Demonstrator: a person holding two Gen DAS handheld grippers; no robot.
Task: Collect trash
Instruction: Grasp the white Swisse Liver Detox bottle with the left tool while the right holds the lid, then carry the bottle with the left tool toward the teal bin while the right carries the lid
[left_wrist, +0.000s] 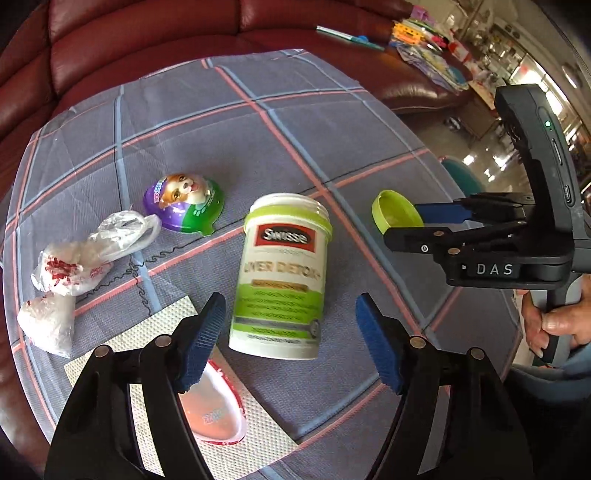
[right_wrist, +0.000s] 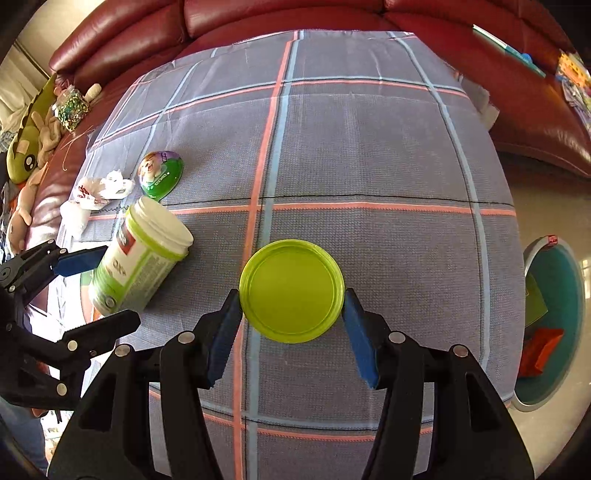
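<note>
Here the right gripper (right_wrist: 291, 321) has its fingers clamped on the green lid (right_wrist: 291, 290), lifted above the bench (right_wrist: 369, 147). The left gripper (left_wrist: 290, 339), fingers apart, straddles the lidless Swisse supplement jar (left_wrist: 282, 277) mid-bench; closing comes next.

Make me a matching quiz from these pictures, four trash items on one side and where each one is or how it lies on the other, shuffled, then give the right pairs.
Things:
1. green lid
2. supplement bottle
3. dog-face egg shell
4. crumpled plastic bags

States:
A. open-topped, between the left gripper's open fingers, not gripped
B. at the cloth's far left edge, beside the sofa
C. clamped between the right gripper's pads
D. lying on the cloth between the bags and the bottle

Pairs: 1-C, 2-A, 3-D, 4-B
</note>
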